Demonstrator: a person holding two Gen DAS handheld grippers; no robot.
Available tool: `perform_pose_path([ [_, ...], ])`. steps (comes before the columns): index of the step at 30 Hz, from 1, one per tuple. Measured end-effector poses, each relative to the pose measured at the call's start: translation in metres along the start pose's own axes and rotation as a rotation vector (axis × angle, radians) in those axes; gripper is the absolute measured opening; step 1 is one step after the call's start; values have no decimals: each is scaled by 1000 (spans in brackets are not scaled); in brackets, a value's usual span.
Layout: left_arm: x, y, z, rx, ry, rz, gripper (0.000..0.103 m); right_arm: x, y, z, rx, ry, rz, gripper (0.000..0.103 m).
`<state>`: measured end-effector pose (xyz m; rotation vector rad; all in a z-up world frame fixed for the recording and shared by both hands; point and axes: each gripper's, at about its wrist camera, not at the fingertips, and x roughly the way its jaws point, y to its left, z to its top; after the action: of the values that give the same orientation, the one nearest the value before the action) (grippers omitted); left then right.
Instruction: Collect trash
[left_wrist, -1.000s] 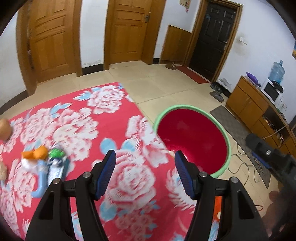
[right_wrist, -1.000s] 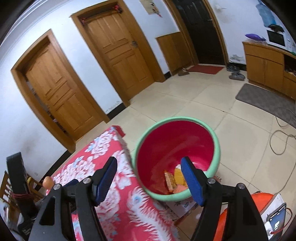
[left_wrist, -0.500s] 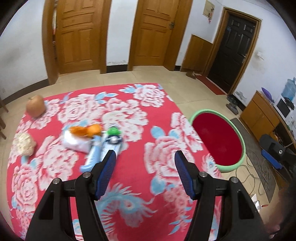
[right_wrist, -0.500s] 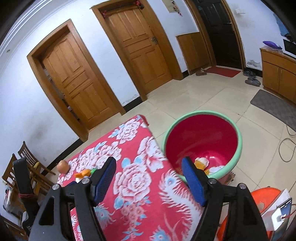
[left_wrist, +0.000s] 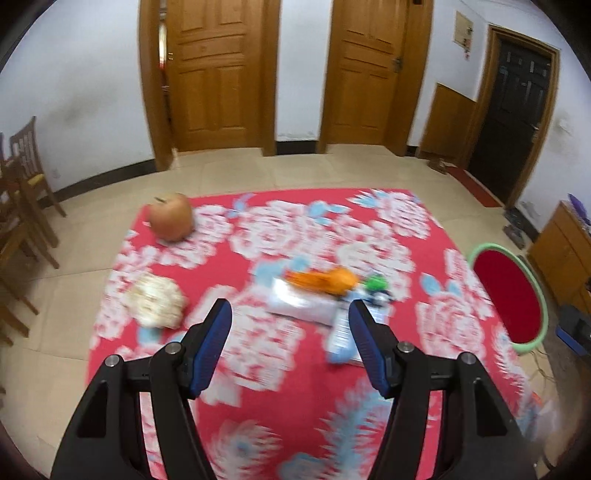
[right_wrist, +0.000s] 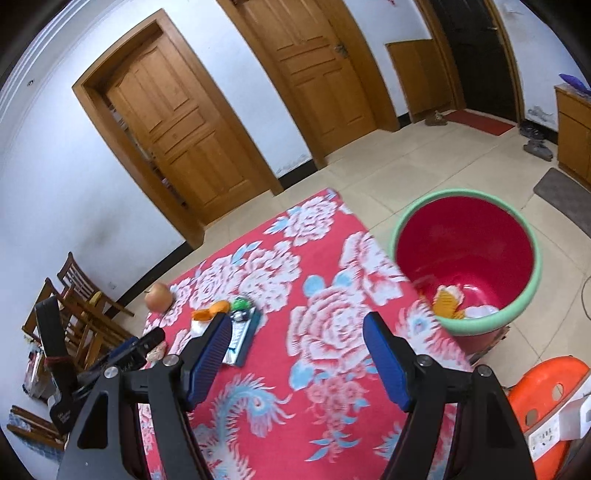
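My red flowered cloth (left_wrist: 280, 417) carries an apple (left_wrist: 170, 217), a pale crumpled wad (left_wrist: 155, 301) and a heap of wrappers (left_wrist: 325, 295); the wrappers are blurred.

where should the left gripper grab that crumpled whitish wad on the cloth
Take the crumpled whitish wad across its middle from above, jaws straddling its two sides. It sits alone on the red floral cloth, lumpy, with nothing touching it. The left gripper probably needs to open wider.

The right gripper (right_wrist: 295, 345) hangs with jaws apart and nothing between them, over a table (right_wrist: 332, 332) in red floral cloth. At right center, a red bin (right_wrist: 466, 266) with a green rim holds scraps. At left center lie an apple (right_wrist: 159, 296), orange peel (right_wrist: 210, 309) and wrappers (right_wrist: 242, 334).
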<state>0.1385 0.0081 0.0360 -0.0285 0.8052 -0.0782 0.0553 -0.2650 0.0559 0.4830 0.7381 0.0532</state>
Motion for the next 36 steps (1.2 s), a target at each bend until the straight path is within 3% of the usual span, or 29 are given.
perform_pose_path([
  [5,17,40,3,-56,8,65,66,21,23,-4,-17,69,32,76],
  [16,70,109,-11,-191,79,133,66,71,73,-19,-103,125,25,76],
  [25,90,133,-22,-294,71,79,66,121,110,-38,-195,170,26,76],
  [29,93,139,-23,-323,62,50,66,142,120,-48,-224,211,40,67],
  [36,94,146,-25,-344,60,51,52,164,126,-56,-246,229,10,53],
])
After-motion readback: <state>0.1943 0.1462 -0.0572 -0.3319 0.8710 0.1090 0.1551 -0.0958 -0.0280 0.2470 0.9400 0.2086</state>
